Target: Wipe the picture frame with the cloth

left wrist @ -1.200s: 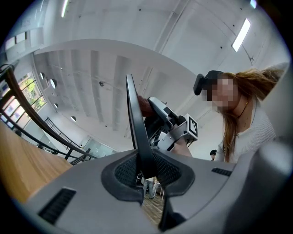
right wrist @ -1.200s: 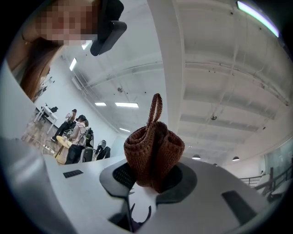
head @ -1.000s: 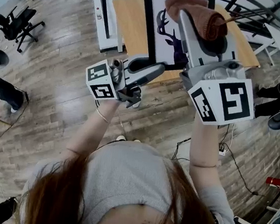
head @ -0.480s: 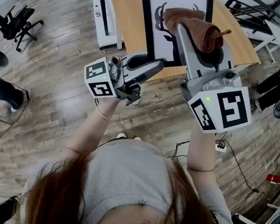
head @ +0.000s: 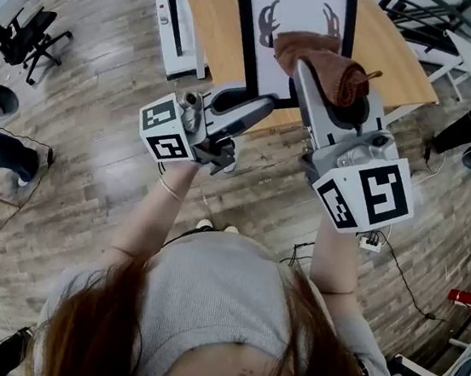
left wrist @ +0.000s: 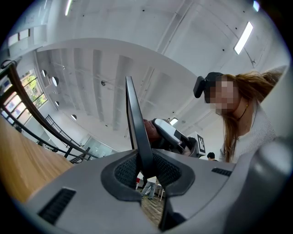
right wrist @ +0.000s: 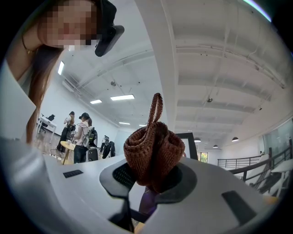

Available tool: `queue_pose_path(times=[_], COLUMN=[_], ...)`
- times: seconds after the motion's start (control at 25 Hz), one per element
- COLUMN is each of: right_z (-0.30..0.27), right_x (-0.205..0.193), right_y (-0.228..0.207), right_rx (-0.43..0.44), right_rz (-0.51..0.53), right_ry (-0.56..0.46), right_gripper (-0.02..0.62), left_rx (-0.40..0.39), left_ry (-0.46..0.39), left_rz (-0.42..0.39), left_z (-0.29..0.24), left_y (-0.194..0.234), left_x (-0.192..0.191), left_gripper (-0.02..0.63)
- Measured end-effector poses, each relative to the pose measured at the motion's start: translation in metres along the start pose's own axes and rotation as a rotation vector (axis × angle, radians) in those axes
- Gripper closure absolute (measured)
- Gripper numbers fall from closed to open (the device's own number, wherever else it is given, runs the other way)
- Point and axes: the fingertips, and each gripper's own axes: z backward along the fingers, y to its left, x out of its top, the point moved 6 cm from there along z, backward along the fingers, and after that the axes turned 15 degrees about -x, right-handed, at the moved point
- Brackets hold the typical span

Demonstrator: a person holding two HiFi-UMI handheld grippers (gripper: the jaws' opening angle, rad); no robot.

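The picture frame (head: 244, 38), black-edged with a deer print on white, stands upright over the wooden table (head: 212, 25). My left gripper (head: 259, 105) is shut on its lower left edge; in the left gripper view the black edge (left wrist: 136, 128) rises straight out from between the jaws (left wrist: 145, 171). The right gripper (head: 327, 79) is shut on a bunched brown knitted cloth (head: 326, 59), which lies against the middle of the print, below the antlers. In the right gripper view the cloth (right wrist: 153, 148) fills the jaws (right wrist: 149, 183), with the frame's black border (right wrist: 191, 148) behind it.
White table legs (head: 167, 19) stand left of the wooden table. A black office chair (head: 32, 36) is at the far left. Cables and a power strip (head: 374, 244) lie on the plank floor to the right. Railings (head: 430, 19) run behind the table.
The right gripper has slid down the picture with the cloth, uncovering the antlers at the top of the print. The left gripper keeps its hold on the frame's edge.
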Motion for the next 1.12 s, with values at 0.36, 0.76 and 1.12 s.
queue_pose_path(times=[0.36,0.76,1.12], right_z=[0.013,0.025,0.032], right_x=[-0.016,-0.031,-0.039], right_y=[0.0,0.002,0.004], right_rx=[0.007,0.01,0.022], right_rz=[-0.048,-0.061,-0.067], right_ry=[0.054,0.1,0.139], right_gripper=[0.499,0.499,0.499], left_rx=[0.011,0.012,0.011], left_ry=[-0.016,-0.03,-0.051], left_rz=[0.008,0.013,0.025], left_z=[0.0,0.002,0.004], left_y=[0.002,0.002,0.004], left_x=[0.0,0.0,0.0], left_gripper=[0.532,0.532,0.532])
